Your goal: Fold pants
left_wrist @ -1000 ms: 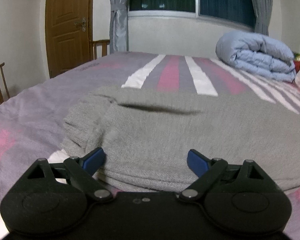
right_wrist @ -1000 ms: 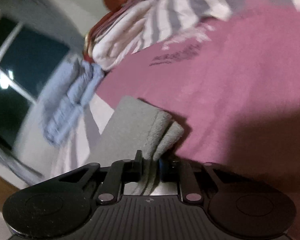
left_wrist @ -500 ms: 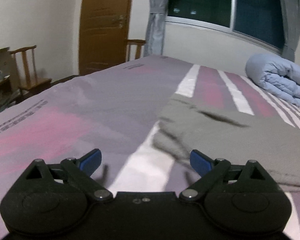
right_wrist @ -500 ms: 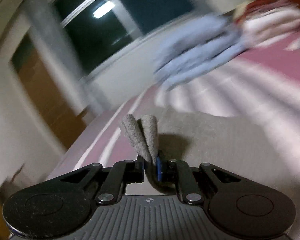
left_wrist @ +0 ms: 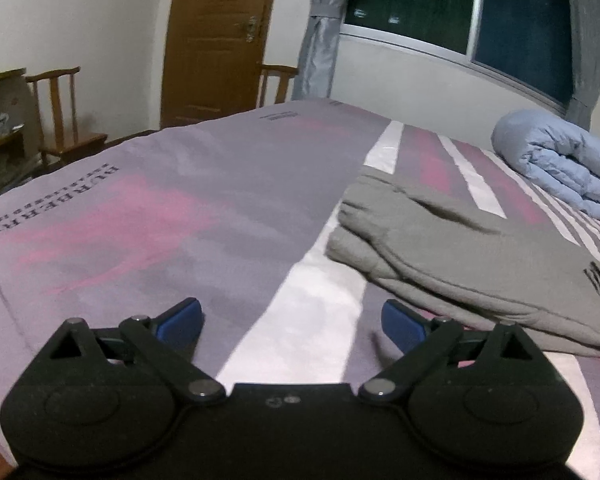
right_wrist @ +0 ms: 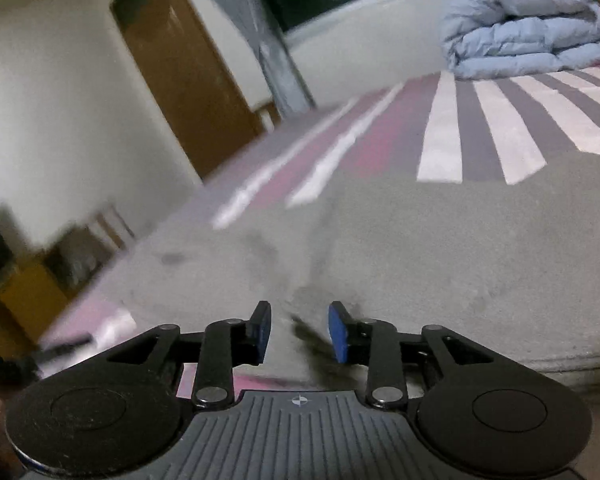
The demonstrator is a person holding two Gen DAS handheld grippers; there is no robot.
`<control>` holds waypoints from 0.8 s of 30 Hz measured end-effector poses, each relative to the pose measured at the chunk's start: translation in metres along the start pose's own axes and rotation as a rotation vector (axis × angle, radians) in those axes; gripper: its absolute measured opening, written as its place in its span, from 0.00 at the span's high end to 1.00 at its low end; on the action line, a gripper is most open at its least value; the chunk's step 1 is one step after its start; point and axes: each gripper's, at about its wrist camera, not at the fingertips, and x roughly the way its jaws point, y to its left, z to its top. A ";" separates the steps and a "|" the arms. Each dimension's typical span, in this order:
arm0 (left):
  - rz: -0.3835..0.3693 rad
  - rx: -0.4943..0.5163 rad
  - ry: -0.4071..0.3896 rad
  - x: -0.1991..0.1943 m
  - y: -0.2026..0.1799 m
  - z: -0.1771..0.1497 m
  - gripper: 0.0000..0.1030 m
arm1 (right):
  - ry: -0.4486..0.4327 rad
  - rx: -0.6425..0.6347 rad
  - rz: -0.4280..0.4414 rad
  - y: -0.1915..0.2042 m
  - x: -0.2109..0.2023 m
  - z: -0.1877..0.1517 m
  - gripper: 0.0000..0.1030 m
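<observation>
The grey pants lie folded in layers on the striped bedspread, right of centre in the left wrist view. My left gripper hovers open over the bare bedspread, just left of the pants' near edge, with nothing between its blue pads. In the right wrist view the pants fill the foreground as a flat grey sheet. My right gripper sits low over their near edge with its jaws opening. A gap shows between the pads, and the cloth lies beneath them, not pinched.
A rolled light-blue duvet lies at the far right of the bed under the dark window. A brown door and wooden chairs stand beyond the bed's left edge. A grey curtain hangs beside the window.
My right gripper swung across holding the pants' folded end, then its jaws parted and the cloth dropped flat. My left gripper slid left, off the pants and over bare bedspread.
</observation>
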 end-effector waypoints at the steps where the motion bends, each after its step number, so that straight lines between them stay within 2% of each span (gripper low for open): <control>1: -0.003 0.004 -0.003 0.000 -0.002 0.001 0.12 | -0.021 0.021 -0.028 -0.002 -0.007 0.003 0.68; 3: -0.008 -0.004 -0.005 0.000 -0.005 0.003 0.12 | -0.038 0.051 -0.090 -0.007 -0.001 0.009 0.68; 5: -0.027 -0.024 -0.008 -0.003 -0.010 0.008 0.13 | -0.033 0.058 -0.099 -0.008 0.009 0.012 0.68; 6: -0.059 -0.035 -0.005 -0.004 -0.015 0.011 0.12 | -0.047 0.070 -0.100 -0.010 0.009 0.013 0.68; 8: -0.103 -0.028 -0.001 -0.005 -0.029 0.018 0.12 | -0.097 0.119 -0.120 -0.017 0.002 0.019 0.68; 10: -0.123 -0.003 -0.007 -0.003 -0.046 0.023 0.13 | -0.128 0.133 -0.184 -0.024 -0.017 0.020 0.68; 13: -0.212 -0.033 0.012 0.004 -0.072 0.033 0.21 | -0.148 0.159 -0.248 -0.053 -0.037 0.031 0.68; 15: -0.317 -0.085 0.057 0.015 -0.093 0.038 0.26 | -0.153 0.163 -0.281 -0.066 -0.053 0.034 0.68; 17: -0.387 -0.080 0.105 0.026 -0.123 0.039 0.30 | -0.155 0.160 -0.293 -0.080 -0.069 0.036 0.68; 21: -0.440 0.004 0.165 0.038 -0.184 0.029 0.40 | -0.170 0.130 -0.330 -0.091 -0.091 0.031 0.68; 23: -0.472 0.019 0.203 0.041 -0.209 0.021 0.52 | -0.177 0.125 -0.352 -0.095 -0.099 0.028 0.68; 24: -0.490 0.026 0.223 0.041 -0.220 0.015 0.54 | -0.178 0.126 -0.355 -0.097 -0.102 0.027 0.68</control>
